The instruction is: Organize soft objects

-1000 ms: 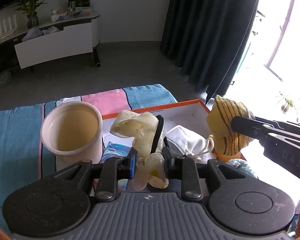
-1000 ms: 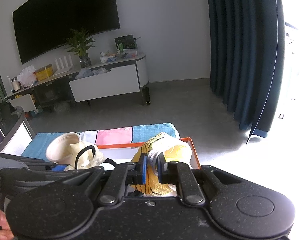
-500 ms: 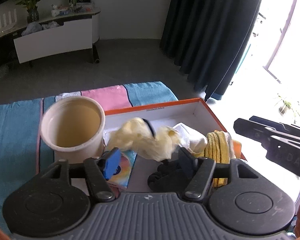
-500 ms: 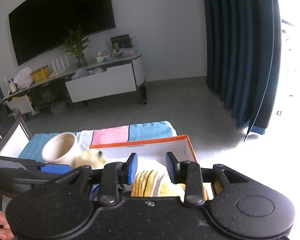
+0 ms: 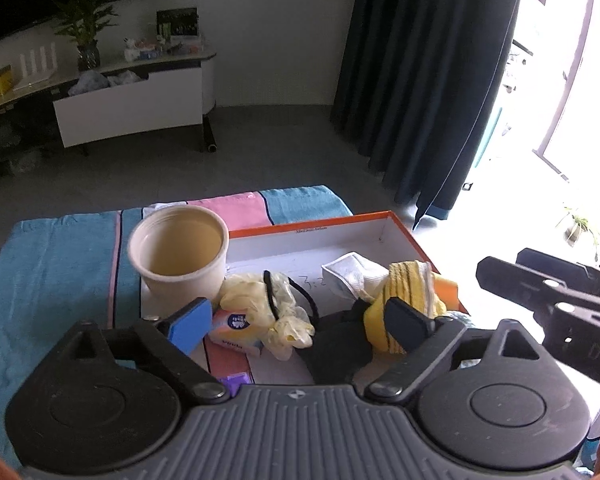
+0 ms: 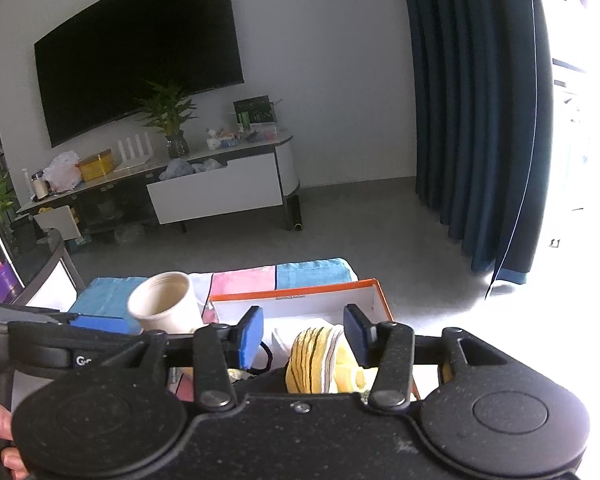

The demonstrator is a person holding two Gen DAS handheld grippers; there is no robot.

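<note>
An orange-rimmed white box [image 5: 324,225] holds soft things. Pale yellow gloves with a black hair band [image 5: 270,302] lie in it, beside a white cloth [image 5: 354,276], a yellow striped cloth [image 5: 406,294] and a black cloth [image 5: 334,350]. My left gripper [image 5: 300,318] is open and empty above the gloves. My right gripper [image 6: 304,334] is open and empty above the yellow striped cloth [image 6: 312,358]; it shows at the right of the left wrist view [image 5: 548,296].
A cream cup [image 5: 178,256] stands left of the box on a blue and pink striped cloth [image 5: 56,264]. A tissue pack [image 5: 236,326] lies under the gloves. Beyond are a TV cabinet [image 6: 216,192], grey floor and dark curtains [image 6: 476,100].
Both grippers opened and let go. The gloves dropped from the left gripper into the box; the yellow striped cloth dropped from the right gripper. Both grippers rose and opened wider.
</note>
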